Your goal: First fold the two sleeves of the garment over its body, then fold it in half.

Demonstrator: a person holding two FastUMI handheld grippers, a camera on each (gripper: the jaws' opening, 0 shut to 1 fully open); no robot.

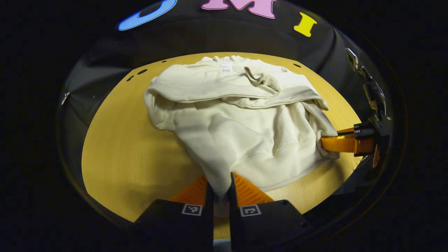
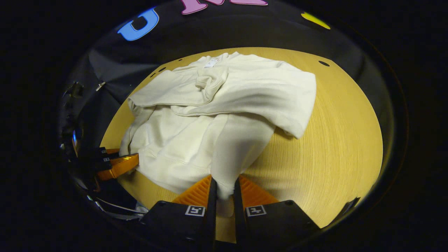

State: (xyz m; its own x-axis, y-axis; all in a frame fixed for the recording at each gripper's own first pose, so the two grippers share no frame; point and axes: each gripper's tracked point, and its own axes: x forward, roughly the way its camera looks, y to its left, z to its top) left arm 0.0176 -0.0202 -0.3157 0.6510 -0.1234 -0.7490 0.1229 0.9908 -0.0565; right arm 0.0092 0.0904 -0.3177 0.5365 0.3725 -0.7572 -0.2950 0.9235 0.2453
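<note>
A cream sweatshirt lies on the round wooden tabletop, more toward its far edge, with the neck label at the far side and the hem toward the near edge. Both sleeves are already laid across the upper body, one over the other, so I judge that the sleeve step is done and the fold in half is the step in hand.

The left hand-held gripper is closed on a pinch of cloth at one hem corner; both fingers press on the fabric, which rises between them in a small peak. The right hand-held gripper is closed in the same way on the other hem corner.

The relation that matters: from both grippers the garment stretches straight ahead, away toward the far edge of the tabletop. Its long axis runs from hem to neck, along the direction in which the fingers point. So the coming move, as I judge it, needs both corners lifted and carried forward over the body toward the collar, evenly, or the hem will land crooked. Neither hand is nearer; each holds its own corner.

The left gripper view shows the other gripper at the right side, its fingers reaching into the hem edge. The right gripper view shows more bare tabletop beside the garment, and the shoulder fold there hangs a little lifted, with a shadow under it.
</note>
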